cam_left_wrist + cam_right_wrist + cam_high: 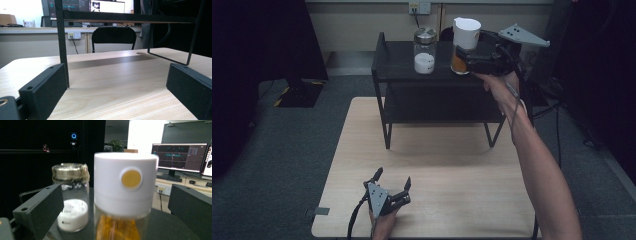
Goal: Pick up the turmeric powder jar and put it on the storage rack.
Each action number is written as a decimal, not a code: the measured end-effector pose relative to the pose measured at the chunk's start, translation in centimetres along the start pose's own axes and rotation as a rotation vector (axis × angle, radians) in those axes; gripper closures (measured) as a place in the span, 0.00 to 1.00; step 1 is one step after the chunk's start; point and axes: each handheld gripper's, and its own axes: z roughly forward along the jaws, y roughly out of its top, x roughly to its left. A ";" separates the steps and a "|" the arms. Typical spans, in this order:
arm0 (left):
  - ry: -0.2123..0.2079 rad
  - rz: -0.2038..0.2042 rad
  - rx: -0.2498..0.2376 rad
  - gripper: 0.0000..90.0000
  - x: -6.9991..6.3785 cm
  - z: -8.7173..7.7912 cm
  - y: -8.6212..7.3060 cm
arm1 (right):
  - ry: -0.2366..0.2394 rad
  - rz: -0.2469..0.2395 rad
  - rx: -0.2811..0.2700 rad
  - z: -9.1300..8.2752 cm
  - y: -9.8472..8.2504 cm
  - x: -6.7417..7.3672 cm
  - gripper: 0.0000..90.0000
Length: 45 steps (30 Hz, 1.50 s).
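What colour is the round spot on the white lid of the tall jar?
Yellow-orange spot on the white lid; best in the right gripper view.

jar [123, 202]: white lid, orange contents | shelf [402, 55]: black | table [452, 165]: pale wood

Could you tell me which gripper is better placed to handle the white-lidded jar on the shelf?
The right gripper: its open jaws flank the white-lidded jar on the shelf. The left gripper rests low on the table, far away.
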 end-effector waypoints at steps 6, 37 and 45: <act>-0.002 0.001 0.001 0.03 0.0 0.0 0.0 | -0.007 0.021 -0.011 -1.1 -0.9 -0.5 0.00; -0.002 -0.001 0.000 0.03 0.0 0.0 0.0 | -0.036 -0.002 -0.024 -6.5 -3.9 0.4 0.00; -0.002 0.000 0.000 0.03 0.0 0.0 0.0 | -0.060 0.023 -0.051 -9.8 -6.9 1.8 0.00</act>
